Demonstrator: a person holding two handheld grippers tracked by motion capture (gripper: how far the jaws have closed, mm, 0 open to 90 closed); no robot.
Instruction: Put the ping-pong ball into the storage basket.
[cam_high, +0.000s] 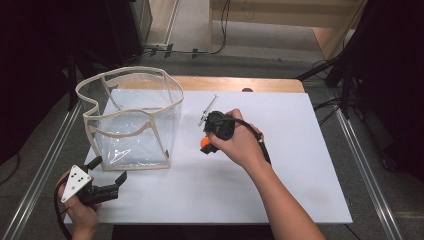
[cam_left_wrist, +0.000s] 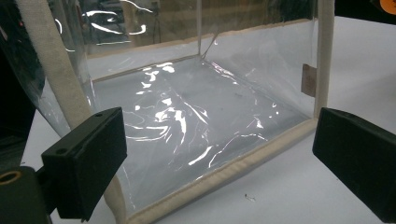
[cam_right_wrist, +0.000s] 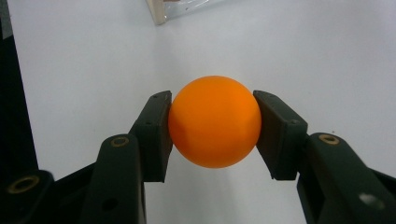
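An orange ball (cam_right_wrist: 214, 127) sits pinched between the two black jaws of my right gripper (cam_right_wrist: 213, 135), just above the white board. In the high view the ball (cam_high: 204, 143) and the right gripper (cam_high: 207, 141) are near the board's middle, a short way right of a clear plastic bag (cam_high: 132, 117) with beige trim, which stands upright with its mouth open. My left gripper (cam_high: 107, 171) is at the board's front left corner, open, its jaws pointing at the bag's lower front edge. In the left gripper view the open left gripper (cam_left_wrist: 219, 140) frames the bag (cam_left_wrist: 187, 107), with nothing between the jaws.
A white board (cam_high: 280, 170) covers a wooden table (cam_high: 240, 83). A thin grey rod (cam_high: 207, 110) sticks out beyond the right hand. Metal rails (cam_high: 365, 165) run along both sides. Dark equipment and cables stand past the far edge.
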